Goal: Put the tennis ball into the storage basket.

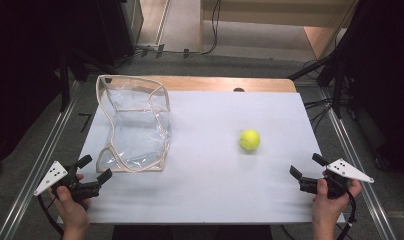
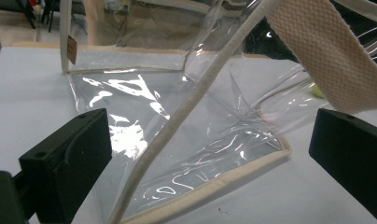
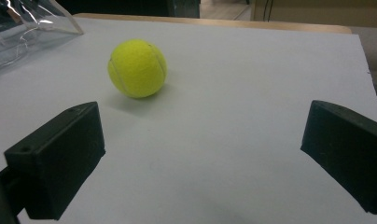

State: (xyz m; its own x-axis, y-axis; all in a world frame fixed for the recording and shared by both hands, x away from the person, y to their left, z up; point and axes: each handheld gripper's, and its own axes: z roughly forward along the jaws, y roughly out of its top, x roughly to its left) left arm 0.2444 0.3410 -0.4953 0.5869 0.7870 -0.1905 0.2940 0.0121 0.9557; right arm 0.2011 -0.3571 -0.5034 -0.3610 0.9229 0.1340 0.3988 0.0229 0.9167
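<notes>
A clear plastic bag point(image 1: 135, 125) with beige fabric trim stands open on the left of the white table top point(image 1: 215, 190). A yellow tennis ball point(image 1: 249, 139) rests right of centre. My left gripper point(image 1: 94, 169) sits at the near left, open, pointing at the bag's near corner point(image 2: 210, 154) with nothing between its jaws. My right gripper point(image 1: 308, 166) is held at the near right, open and empty, aimed toward the ball point(image 3: 137, 68), which lies a short way ahead and left of its jaws. A hand holds each gripper.
The white sheet covers a wooden table point(image 1: 225, 83) whose far edge shows. Metal rails point(image 1: 355, 150) run along both sides, with cables and dark stands point(image 1: 335, 70) on the floor beyond. Open white surface lies between bag and ball.
</notes>
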